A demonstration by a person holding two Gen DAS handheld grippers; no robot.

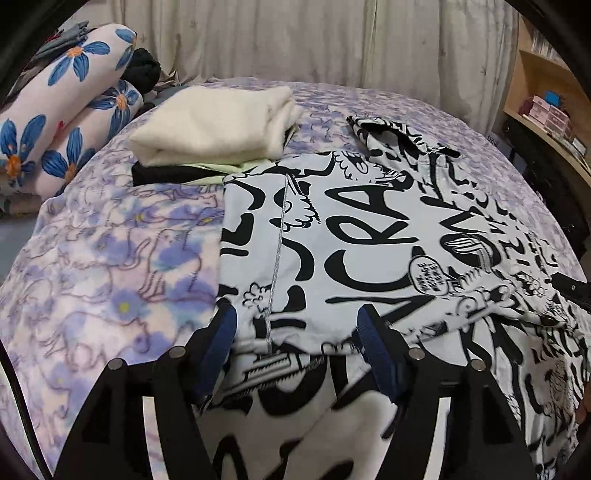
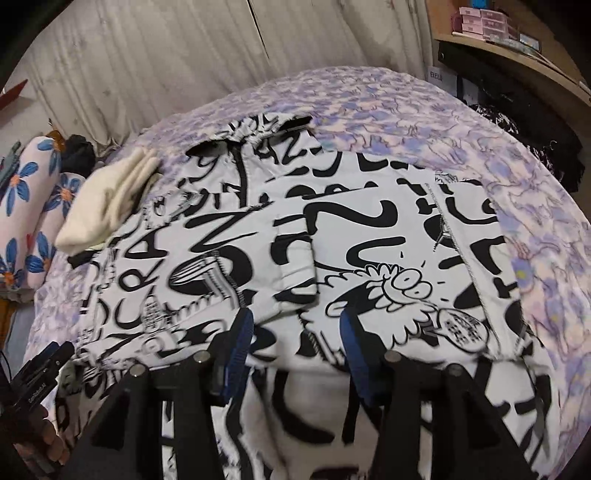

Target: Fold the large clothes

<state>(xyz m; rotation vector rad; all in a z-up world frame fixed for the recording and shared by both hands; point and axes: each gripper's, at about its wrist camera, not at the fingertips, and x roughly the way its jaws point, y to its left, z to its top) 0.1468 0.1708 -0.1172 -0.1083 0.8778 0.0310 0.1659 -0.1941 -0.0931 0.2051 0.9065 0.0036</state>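
Bed [image 1: 110, 258], lilac floral cover, curtained room.
Graffiti-print garment [image 1: 369, 229] lying centre; cream stack [image 1: 214, 125] at 11 o'clock; left gripper [image 1: 295, 332] and right gripper [image 2: 295, 332] hovering open, holding nothing.

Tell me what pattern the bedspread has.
The bedspread is purple and pale pink with flowers and outlined elephants, clearest in the left wrist view.

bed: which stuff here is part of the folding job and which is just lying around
Job:
- printed jacket
- left gripper, open above it
- right gripper, open above it

Lying about:
- cream folded stack
- flower pillows
- shelf boxes
- bedspread
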